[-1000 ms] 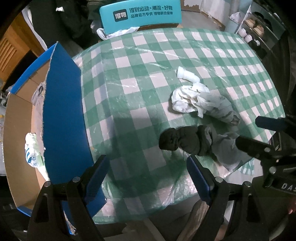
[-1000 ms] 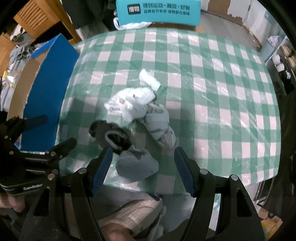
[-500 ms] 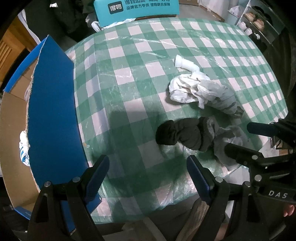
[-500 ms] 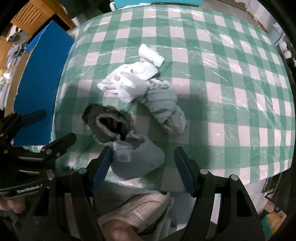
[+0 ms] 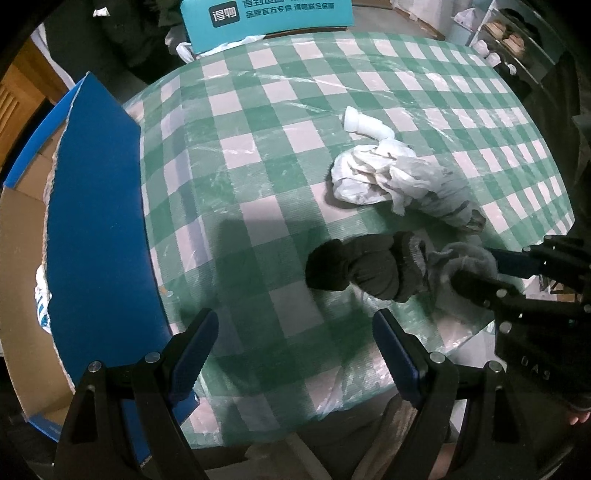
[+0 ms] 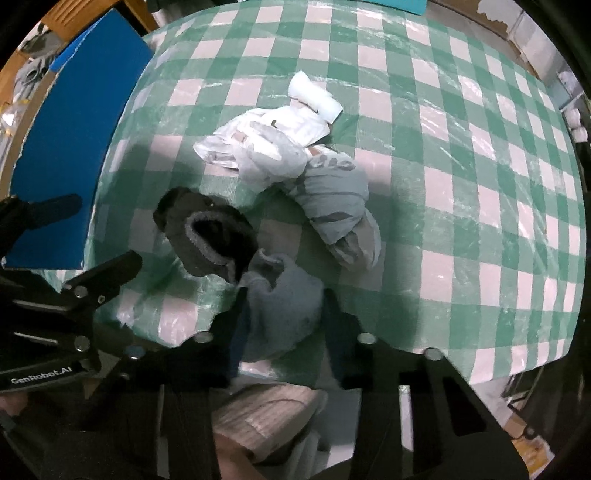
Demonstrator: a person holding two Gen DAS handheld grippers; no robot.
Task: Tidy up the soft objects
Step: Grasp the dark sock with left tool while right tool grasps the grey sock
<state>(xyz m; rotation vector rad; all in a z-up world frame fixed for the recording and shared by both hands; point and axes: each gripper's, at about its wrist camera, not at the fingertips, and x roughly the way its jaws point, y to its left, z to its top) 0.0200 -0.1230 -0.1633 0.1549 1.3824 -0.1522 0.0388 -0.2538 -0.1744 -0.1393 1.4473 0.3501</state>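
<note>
Through your left wrist camera you can count four soft bundles on the green-and-white checked tablecloth: a small white sock roll farthest off, a crumpled white and grey-striped bundle nearer, a dark fuzzy sock bundle nearer again, and a pale grey fleecy sock at its right. A clear, wrinkled plastic film covers the cloth. One blue-flapped cardboard box stands at the left, off the table's edge, with a white and blue fabric piece inside. Your left gripper hovers with its blue-padded jaws spread wide and nothing between them. A teal chair back stands at the far side.

Through your right wrist camera the same four bundles show. Your right gripper has just been closing, and its pads now pinch the pale grey fleecy sock at the near table edge, touching the dark fuzzy sock bundle.
</note>
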